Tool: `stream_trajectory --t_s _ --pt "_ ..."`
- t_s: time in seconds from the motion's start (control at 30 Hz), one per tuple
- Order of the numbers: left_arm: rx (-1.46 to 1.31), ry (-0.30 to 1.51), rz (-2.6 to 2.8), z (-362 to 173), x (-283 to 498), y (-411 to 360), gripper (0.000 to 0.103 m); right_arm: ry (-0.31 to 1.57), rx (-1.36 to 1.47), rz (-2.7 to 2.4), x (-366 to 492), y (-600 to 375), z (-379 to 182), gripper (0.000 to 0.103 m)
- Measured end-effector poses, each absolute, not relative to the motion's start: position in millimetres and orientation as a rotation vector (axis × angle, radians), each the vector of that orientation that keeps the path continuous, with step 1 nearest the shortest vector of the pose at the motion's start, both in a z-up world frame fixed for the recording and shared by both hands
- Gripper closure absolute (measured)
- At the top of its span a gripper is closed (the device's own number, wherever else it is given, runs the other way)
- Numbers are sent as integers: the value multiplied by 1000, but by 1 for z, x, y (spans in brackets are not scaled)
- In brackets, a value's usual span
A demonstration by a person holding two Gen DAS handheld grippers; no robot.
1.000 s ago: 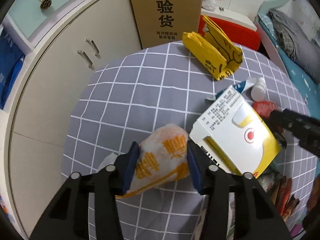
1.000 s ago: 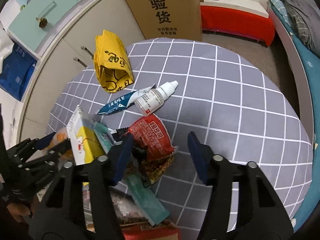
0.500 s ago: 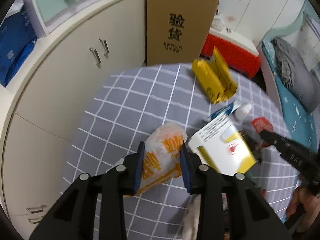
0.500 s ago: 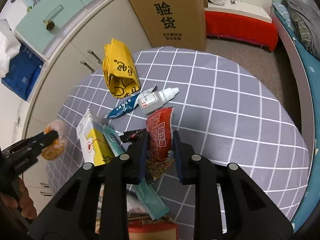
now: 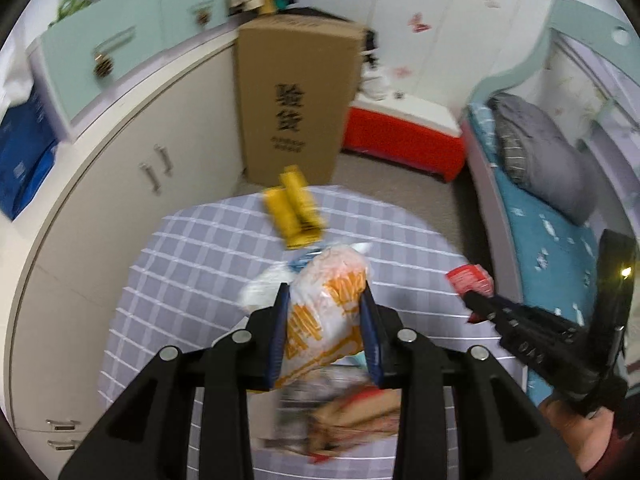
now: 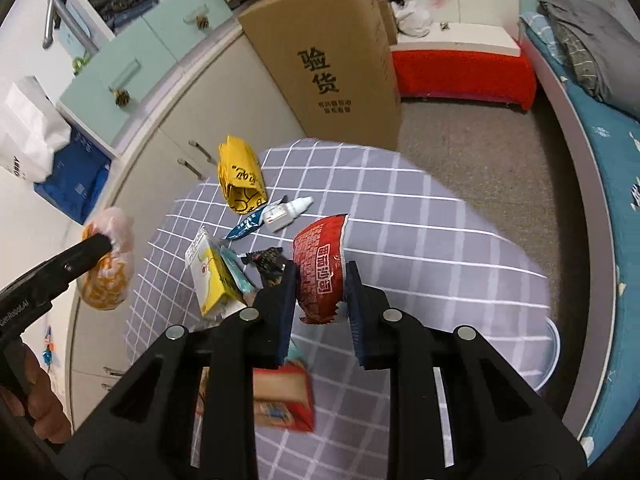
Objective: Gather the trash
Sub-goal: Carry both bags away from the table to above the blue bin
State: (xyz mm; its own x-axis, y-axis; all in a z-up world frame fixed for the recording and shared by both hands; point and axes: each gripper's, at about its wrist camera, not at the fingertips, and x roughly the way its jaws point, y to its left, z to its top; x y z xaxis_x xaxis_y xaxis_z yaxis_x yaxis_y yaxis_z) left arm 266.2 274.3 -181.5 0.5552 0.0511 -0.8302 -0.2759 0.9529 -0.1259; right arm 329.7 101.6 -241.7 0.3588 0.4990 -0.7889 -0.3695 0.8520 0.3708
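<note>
The left gripper point(image 5: 323, 322) points steeply down with its 2 pads clamped on an orange bag point(image 5: 326, 316), while the right gripper point(image 6: 321, 300), angled down likewise, pinches a red packet point(image 6: 320, 268), each carried by a hand point(image 6: 28, 396).

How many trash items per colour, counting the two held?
Yellow or orange: 3 – bag in left gripper, folded bag, carton
Red: 2 – wrapper in right gripper, box
White: 1 – dropper bottle
Blue: 1 – sachet
Total: 7
</note>
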Motion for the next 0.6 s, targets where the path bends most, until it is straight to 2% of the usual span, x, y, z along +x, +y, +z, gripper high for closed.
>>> stream_trajectory --t_s 0.3,0.6 --pt "-204 944 7 -155 272 130 71 1009 232 470 305 -28 -207 79" --pt "-135 988 -190 -161 287 -4 71 981 313 307 278 -155 -197 79"
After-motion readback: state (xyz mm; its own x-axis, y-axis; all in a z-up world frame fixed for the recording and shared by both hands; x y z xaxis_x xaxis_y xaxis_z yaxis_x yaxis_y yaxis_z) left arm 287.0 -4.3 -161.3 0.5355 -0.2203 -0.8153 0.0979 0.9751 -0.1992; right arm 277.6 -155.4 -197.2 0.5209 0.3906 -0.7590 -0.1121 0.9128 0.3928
